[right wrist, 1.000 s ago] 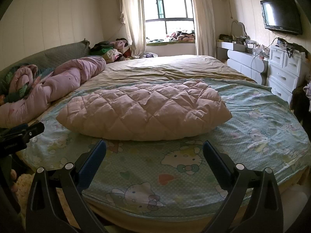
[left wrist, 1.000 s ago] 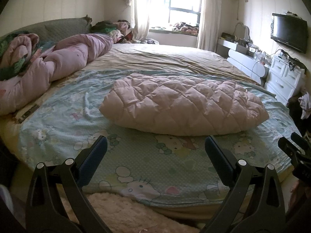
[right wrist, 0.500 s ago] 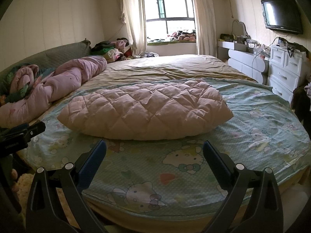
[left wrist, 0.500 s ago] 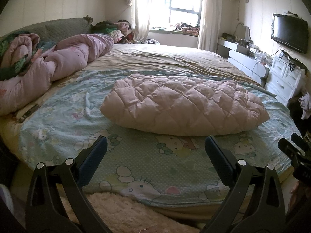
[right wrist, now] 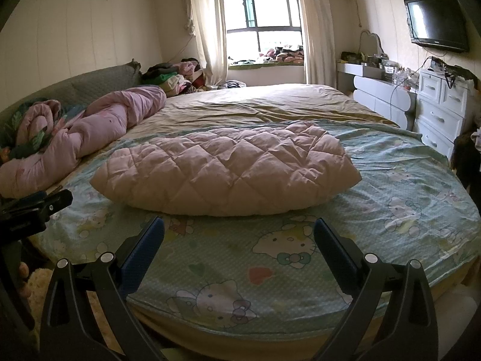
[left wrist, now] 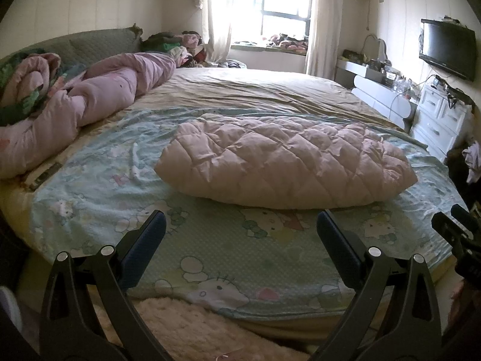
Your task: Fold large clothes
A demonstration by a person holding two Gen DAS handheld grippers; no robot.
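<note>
While a folded pink quilted coat [left wrist: 285, 162] lies on the bed [left wrist: 210, 249], both grippers' jaws are spread, empty. If nudged, the puffy coat could be sprung open.

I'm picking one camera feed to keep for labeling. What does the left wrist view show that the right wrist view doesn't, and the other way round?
Only the left wrist view shows the fluffy rug at the bed's foot and the right hand-held gripper at its right edge. Only the right wrist view shows the left hand-held gripper at its left edge. Both show the folded pink quilted garment on the cartoon-print sheet, the rolled pink duvet and the wall TV.
</note>
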